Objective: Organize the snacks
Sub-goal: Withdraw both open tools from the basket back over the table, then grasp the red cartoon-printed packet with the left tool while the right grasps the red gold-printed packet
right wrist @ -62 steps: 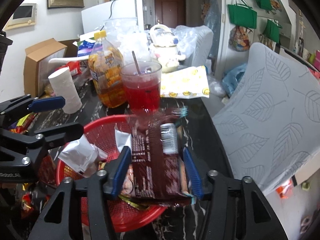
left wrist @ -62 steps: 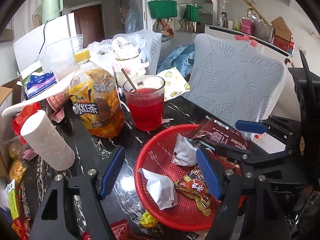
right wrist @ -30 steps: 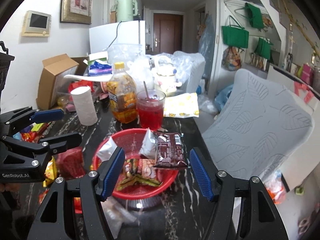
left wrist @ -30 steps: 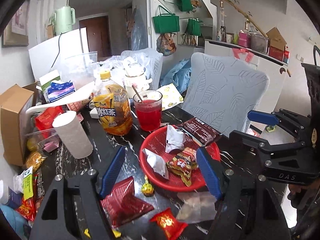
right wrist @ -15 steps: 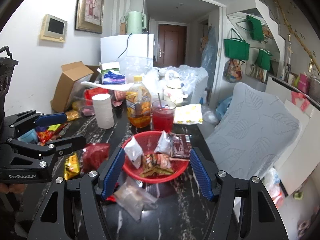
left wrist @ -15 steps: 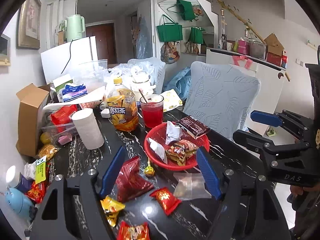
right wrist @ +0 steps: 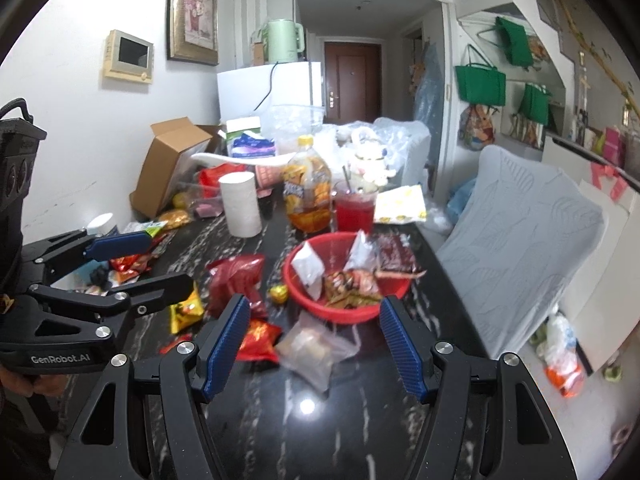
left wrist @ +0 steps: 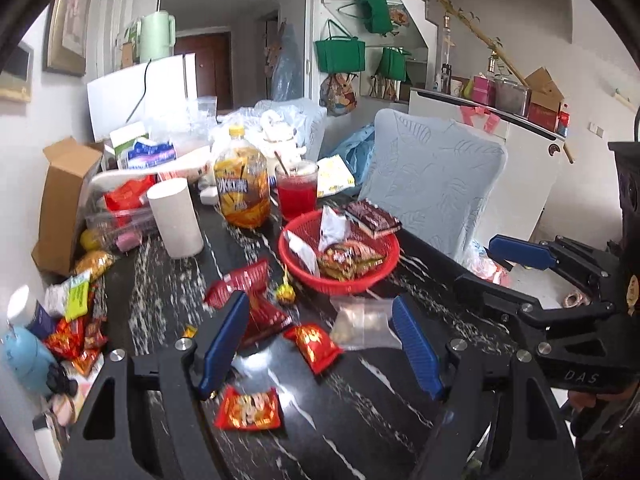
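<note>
Big black marble-look table (right wrist: 360, 412) taking up most of both views, pretty messy. Pale leaf-print chair (right wrist: 520, 240) pulled up along the table's edge at roughly 3 o'clock from the basket. Open cardboard box (right wrist: 168, 160) tipped over way off at 10 o'clock. Left gripper (left wrist: 320, 340) hanging above the near end of the table, jaws well apart, nothing between them. Right gripper (right wrist: 314, 344) same deal, jaws spread wide and holding nothing. Red mesh basket (left wrist: 380, 276) sitting mid-table with the snacks in it: dark brown packet (left wrist: 372, 218) leaning over the rim at about 1 o'clock, a couple of white wrappers (left wrist: 332, 224) standing up inside, and a brownish printed pack (left wrist: 348, 258) lying in the middle. Orange tea bottle (left wrist: 240, 188) and a cup of red drink (left wrist: 297, 190) side by side at 11 to 12 o'clock behind the basket, white paper roll (left wrist: 176, 216) standing upright further out at 10. Loose stuff on the table at 6 to 8 o'clock of the basket: crumpled dark red bag (left wrist: 244, 280), clear plastic bag (left wrist: 368, 322) just in front of the basket, small red pouch (left wrist: 316, 344) beside that, another red packet (left wrist: 248, 408) nearest the camera, and a tiny gold-wrapped candy (left wrist: 285, 292) almost touching the basket's side.
</note>
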